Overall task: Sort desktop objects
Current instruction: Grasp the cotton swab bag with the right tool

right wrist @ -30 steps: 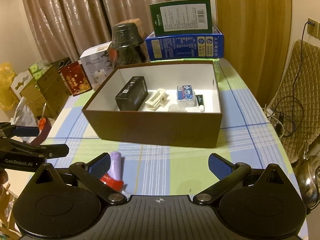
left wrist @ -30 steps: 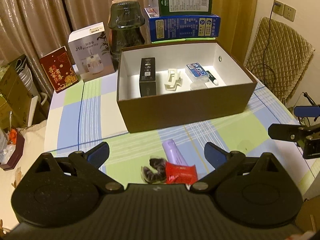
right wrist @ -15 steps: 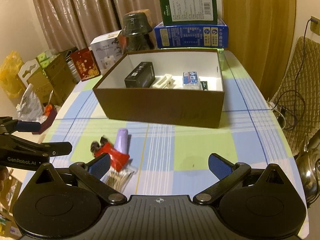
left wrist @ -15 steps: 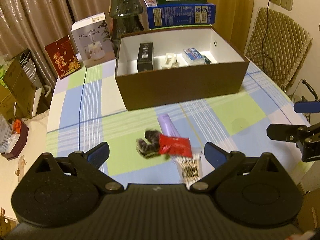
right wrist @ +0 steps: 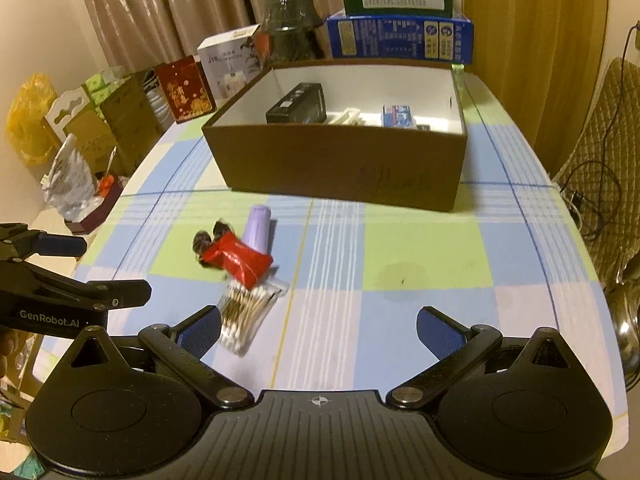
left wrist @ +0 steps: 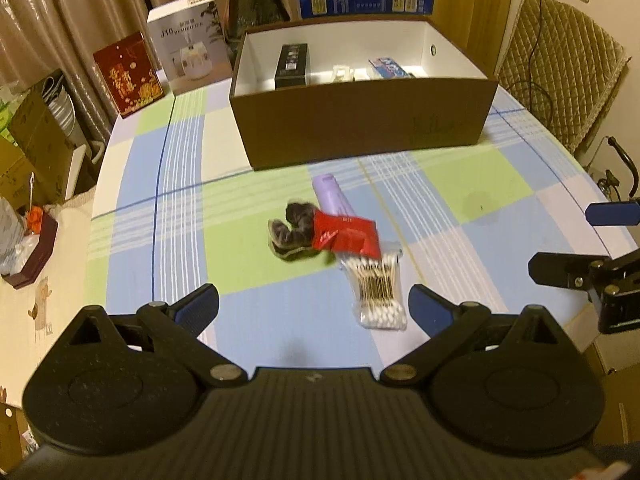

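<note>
A brown box stands mid-table, holding a black box, a white clip and a blue pack. In front of it lie a purple tube, a red packet, a dark furry item and a bag of cotton swabs. My left gripper is open and empty, near the table's front edge, short of the swabs. My right gripper is open and empty, to the right of the swabs.
Behind the brown box stand a white carton, a red carton, a dark glass jar and stacked blue and green boxes. A padded chair is right of the table. Cartons and bags sit on the floor at left.
Both grippers have pulled back from the box and risen. The pile of small items and the cotton swabs have come into full view. Both stay open.
</note>
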### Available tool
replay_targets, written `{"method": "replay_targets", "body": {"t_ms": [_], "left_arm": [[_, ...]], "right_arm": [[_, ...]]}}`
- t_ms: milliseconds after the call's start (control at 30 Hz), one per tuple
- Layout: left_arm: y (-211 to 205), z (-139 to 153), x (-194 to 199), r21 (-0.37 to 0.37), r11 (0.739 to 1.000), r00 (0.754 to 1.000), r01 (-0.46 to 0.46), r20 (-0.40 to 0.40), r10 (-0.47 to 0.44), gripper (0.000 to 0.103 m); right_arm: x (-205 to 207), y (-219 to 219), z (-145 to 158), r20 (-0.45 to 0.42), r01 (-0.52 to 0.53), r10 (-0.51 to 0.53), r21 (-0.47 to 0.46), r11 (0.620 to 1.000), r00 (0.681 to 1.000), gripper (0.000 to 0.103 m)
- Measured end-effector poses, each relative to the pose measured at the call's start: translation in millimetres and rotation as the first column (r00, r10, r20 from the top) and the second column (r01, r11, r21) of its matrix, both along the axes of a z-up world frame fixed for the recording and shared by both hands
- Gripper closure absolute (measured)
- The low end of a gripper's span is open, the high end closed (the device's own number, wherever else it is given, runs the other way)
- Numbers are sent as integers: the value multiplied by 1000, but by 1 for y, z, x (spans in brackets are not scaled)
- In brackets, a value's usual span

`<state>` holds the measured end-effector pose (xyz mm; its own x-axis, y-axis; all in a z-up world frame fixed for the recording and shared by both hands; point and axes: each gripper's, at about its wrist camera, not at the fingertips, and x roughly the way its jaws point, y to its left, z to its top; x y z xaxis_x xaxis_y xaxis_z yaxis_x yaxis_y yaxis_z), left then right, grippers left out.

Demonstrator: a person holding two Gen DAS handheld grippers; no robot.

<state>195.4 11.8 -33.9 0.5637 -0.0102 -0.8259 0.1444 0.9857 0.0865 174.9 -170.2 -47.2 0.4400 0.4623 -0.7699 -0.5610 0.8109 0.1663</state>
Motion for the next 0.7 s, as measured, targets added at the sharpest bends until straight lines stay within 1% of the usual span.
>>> {"method": "replay_targets", "body": {"t_ms": [367, 700], "left_arm": [[0, -14, -8, 1, 1000, 999, -6, -46, 6, 3], [1, -26, -8, 0, 1000, 996, -1, -86, 1, 3]], "right_arm": [[-6, 2, -15, -42, -17, 16, -30, 999, 999, 2], [-2, 8, -25, -74, -19, 15, -48, 999, 997, 2]]}}
